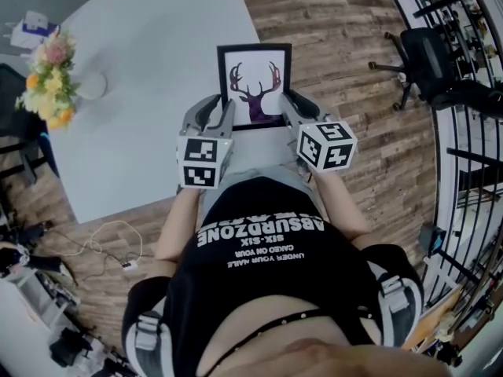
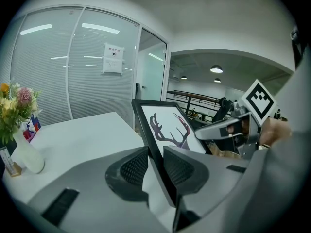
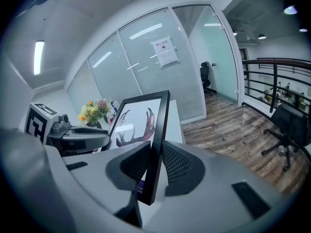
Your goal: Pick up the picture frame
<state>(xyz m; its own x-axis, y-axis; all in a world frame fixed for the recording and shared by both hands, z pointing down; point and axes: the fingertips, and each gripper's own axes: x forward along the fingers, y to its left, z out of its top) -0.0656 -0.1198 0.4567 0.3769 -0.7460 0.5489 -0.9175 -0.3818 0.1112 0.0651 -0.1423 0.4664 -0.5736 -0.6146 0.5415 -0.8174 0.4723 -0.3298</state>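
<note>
The picture frame [image 1: 254, 81] is black-edged, with a dark antlered deer head on white. It hangs upright above the near edge of the pale grey table [image 1: 149, 61], clear of the top. My left gripper [image 1: 223, 115] is shut on its left edge and my right gripper [image 1: 288, 107] on its right edge. In the left gripper view the frame [image 2: 171, 126] runs edge-on between the ribbed pads of the left gripper [image 2: 154, 155]. The right gripper view shows the frame [image 3: 138, 123] clamped the same way in the right gripper [image 3: 156, 152].
A white vase of flowers [image 1: 49, 77] stands at the table's left, with small boxes [image 1: 31, 31] behind it. A black office chair [image 1: 428, 57] and a railing [image 1: 471, 155] stand on the wooden floor to the right. Cables [image 1: 102, 246] lie on the floor at the left.
</note>
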